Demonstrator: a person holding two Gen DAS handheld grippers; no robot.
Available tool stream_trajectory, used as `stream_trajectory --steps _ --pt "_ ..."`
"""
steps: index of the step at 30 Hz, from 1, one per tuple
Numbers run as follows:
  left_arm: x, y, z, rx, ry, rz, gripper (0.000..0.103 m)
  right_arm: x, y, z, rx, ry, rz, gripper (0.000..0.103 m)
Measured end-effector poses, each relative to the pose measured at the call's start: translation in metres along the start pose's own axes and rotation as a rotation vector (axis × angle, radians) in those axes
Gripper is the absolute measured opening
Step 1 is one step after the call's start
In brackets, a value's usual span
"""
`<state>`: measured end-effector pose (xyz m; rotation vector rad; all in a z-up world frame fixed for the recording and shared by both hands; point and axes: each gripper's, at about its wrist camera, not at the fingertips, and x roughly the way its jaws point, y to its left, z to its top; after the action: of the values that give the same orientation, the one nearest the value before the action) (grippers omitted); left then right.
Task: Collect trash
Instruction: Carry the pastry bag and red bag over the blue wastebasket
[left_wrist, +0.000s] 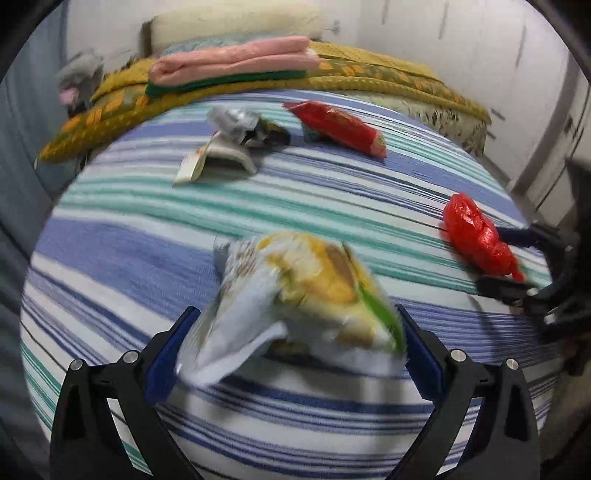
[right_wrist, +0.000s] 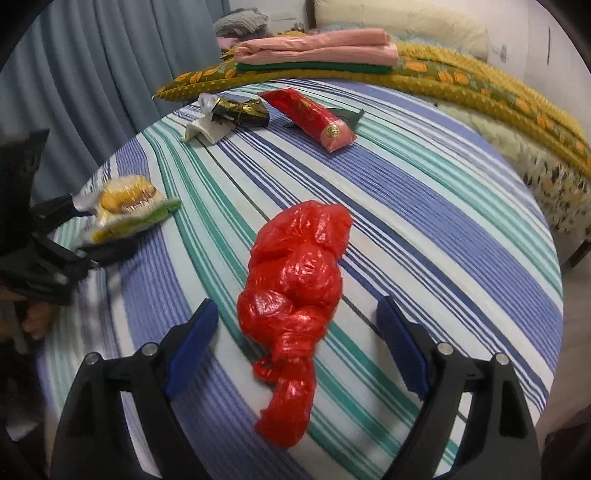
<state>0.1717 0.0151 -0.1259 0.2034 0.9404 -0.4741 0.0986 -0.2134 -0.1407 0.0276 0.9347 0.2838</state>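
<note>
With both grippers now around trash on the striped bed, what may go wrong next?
1. The knotted red plastic bag lies loose between the open right gripper; thin, slick film may slip out on closing.
2. The left gripper straddles the puffy yellow-white snack packet; the soft striped sheet may get pinched too.
</note>
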Motion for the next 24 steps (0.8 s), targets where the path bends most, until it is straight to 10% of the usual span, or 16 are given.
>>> stream_trajectory --steps 7,11,24 --pt "0.011 -0.007 0.016 0.033 0.029 0.05 0.097 0.001 0.012 0.014 -0.038 0.074 -0.008 0.079" --pt "0.013 -0.006 0.016 0.032 0.055 0.055 0.076 0.006 0.01 0.018 -0.017 0.086 -0.008 0.045" --pt "-0.023 -0.03 0.004 -0.014 -0.055 -0.016 0.056 -0.044 -0.016 0.0 0.066 -0.015 0.056 0.044"
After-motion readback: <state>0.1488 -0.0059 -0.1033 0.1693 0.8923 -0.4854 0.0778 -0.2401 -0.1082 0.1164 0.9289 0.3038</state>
